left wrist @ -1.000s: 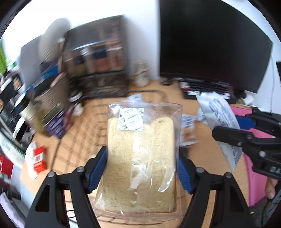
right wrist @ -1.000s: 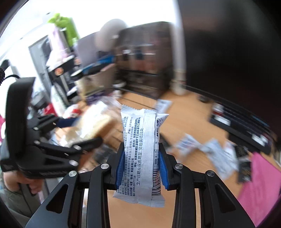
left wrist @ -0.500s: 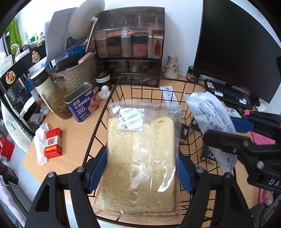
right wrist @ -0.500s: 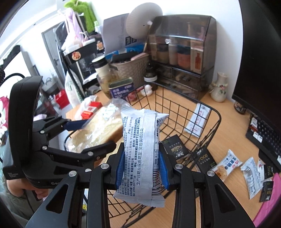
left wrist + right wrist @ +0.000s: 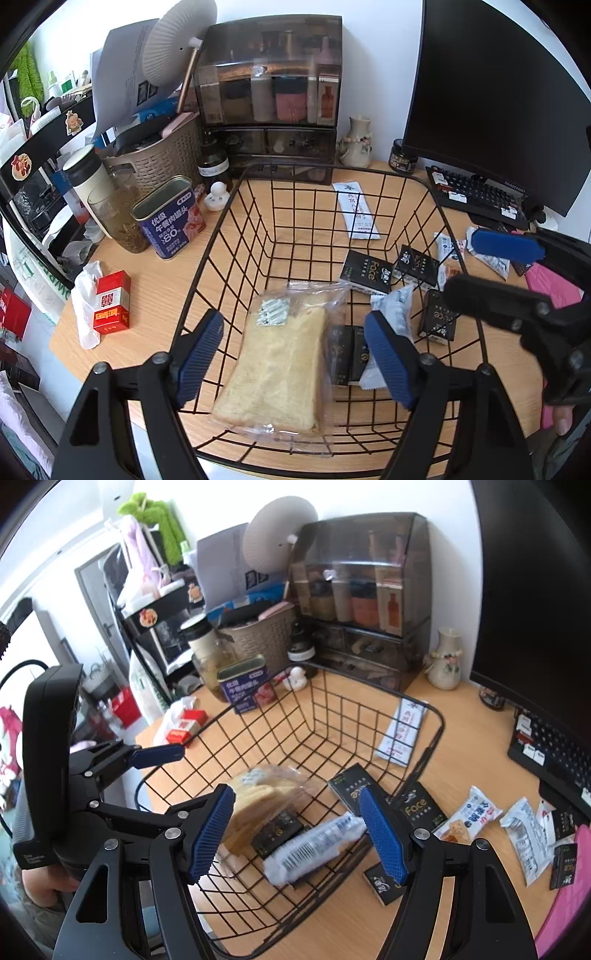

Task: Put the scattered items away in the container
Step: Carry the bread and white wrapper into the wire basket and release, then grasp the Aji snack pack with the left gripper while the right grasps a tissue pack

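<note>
Now, basket: a black wire basket (image 5: pixel 236 206) stood on the wooden desk (image 5: pixel 74 325), and everything below is placed relative to it.
Left gripper: the left gripper (image 5: pixel 293 354) hung over the basket's near rim with its blue pads spread apart; its jaws had just been opening, and nothing was pressed between them.
Bread: the bagged bread (image 5: pixel 280 365) lay flat on the basket floor at the near side, below the left gripper and clear of both pads.
Right gripper: the right gripper (image 5: pixel 297 832) hung above the basket's right half; its jaws had just been opening, and they stood wide with no grip on anything.
White packet: the white snack packet (image 5: pixel 314 845) lay inside the basket beside the bread, resting partly on a black sachet (image 5: pixel 279 829).
Other sachets: one black sachet (image 5: pixel 354 786) lay in the basket against its right wall; another (image 5: pixel 423 806) lay just outside that wall.
Loose snacks: several small packets (image 5: pixel 469 819) lay on the desk to the basket's right.
Blue tin: a blue tin (image 5: pixel 170 218) stood just left of the basket.
Red box: a red box (image 5: pixel 110 308) lay farther left of the basket.
</note>
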Demonstrator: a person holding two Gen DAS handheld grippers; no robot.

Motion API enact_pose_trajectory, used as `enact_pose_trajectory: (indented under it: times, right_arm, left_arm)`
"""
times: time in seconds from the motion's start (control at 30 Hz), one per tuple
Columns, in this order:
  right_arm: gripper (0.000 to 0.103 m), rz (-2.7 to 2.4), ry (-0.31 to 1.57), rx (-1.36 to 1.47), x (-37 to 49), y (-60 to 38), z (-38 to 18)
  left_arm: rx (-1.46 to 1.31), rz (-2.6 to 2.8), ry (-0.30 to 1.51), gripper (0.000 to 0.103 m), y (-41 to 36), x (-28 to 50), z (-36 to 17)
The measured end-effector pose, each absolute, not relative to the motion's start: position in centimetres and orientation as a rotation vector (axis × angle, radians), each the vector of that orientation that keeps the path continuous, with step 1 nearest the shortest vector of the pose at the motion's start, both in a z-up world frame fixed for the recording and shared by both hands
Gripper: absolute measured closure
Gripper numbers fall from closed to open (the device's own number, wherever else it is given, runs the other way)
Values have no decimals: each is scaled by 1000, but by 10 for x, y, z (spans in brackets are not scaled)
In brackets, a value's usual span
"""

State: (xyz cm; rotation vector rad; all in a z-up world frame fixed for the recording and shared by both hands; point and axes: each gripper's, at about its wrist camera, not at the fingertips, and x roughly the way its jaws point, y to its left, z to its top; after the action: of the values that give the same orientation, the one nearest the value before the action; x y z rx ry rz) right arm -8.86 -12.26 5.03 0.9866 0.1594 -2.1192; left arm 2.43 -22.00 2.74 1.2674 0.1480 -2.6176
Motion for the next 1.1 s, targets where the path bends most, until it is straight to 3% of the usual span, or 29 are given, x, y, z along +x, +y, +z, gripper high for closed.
enact_pose_trajectory:
  times: [0.27, 0.67, 1.1]
  right_arm:
    - [31, -2210, 111, 970, -92, -70, 65]
    - [31, -2395, 22, 1037, -96, 67, 62]
    - [31, -2532, -26, 1263, -145, 176, -6]
  left_arm:
    - [1257, -2702, 96, 22, -176, 17, 41]
    - [1365, -2878, -52, 22, -49, -17, 32]
    - [1526, -2823, -88, 22, 10, -90, -30]
